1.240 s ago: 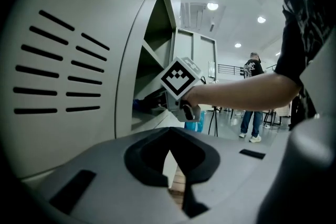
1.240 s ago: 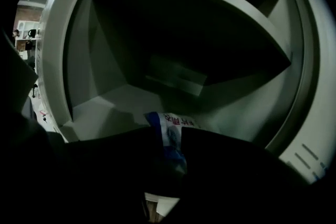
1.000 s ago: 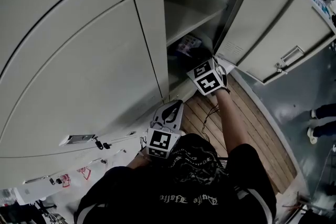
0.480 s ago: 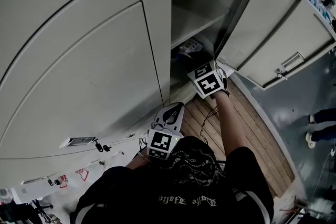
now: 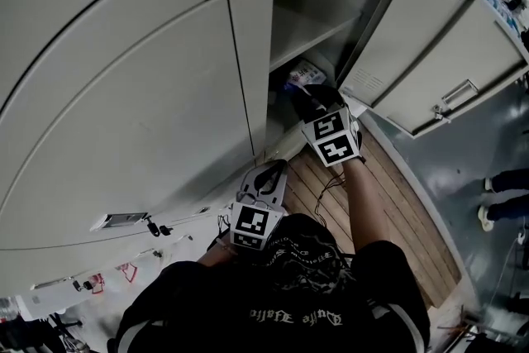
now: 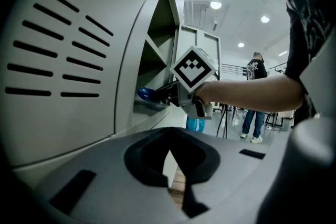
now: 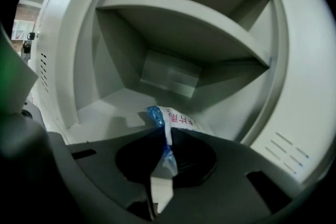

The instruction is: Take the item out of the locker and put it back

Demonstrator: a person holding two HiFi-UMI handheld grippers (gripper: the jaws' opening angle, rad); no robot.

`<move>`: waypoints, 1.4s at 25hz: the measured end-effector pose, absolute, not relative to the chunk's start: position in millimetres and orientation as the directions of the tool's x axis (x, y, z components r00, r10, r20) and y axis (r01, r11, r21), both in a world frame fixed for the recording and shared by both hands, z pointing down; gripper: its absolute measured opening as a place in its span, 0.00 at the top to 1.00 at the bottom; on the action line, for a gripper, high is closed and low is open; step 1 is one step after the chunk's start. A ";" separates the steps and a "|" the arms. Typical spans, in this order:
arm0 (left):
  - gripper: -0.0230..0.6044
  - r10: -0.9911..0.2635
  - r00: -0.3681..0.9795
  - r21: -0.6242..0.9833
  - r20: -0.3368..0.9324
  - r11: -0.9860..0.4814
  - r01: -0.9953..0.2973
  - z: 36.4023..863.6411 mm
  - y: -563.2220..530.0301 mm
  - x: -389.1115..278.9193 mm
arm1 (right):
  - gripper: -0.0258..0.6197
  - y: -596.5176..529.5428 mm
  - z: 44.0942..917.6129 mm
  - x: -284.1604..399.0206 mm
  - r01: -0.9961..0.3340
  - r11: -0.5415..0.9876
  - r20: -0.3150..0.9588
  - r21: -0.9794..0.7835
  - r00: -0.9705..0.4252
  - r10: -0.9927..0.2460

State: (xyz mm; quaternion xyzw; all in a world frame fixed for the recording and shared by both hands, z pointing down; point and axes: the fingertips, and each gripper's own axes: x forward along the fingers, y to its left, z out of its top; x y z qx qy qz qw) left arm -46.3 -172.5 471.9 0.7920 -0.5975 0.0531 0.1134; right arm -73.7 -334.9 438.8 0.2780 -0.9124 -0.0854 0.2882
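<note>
right tool (image 7: 164,150) | jaws were being closed on the edge of the packet (image 7: 177,119), pinched for lifting out | packet was seen at 12 o'clock on locker (image 7: 105,107) floor | left tool (image 6: 169,155) was held shut, empty, clear at 7 o'clock

Left gripper (image 5: 264,178): held low and close to the body, jaws brought together.
Right arm (image 5: 364,202): stretched forward.
Right gripper (image 5: 307,95): jaws closing, packet (image 7: 177,119) edge pinched between them.

Packet (image 7: 176,119): white film, crumpled blue edge, red print. It lies in the lower compartment of the locker (image 5: 248,54), under the shelf (image 7: 184,23), near the front, toward the right wall. Locker: grey metal, door (image 5: 430,45) swung open to the right.
</note>
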 end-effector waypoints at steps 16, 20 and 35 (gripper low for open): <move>0.95 -0.928 0.303 0.111 0.217 -0.285 -0.952 471.2 -175.3 -30.9 | 0.91 -287.4 415.1 -2.7 -0.656 0.731 0.329 0.188 -0.659 -0.676; 0.95 -0.929 0.308 0.096 0.206 -0.294 -0.951 469.4 -182.6 -25.9 | 0.91 -277.7 421.4 15.9 -0.703 0.691 0.315 0.166 -0.627 -0.713; 0.95 -0.920 0.346 0.097 0.184 -0.333 -0.938 467.4 -192.6 -8.8 | 0.91 -241.2 457.3 74.7 -0.826 0.557 0.314 0.092 -0.507 -0.803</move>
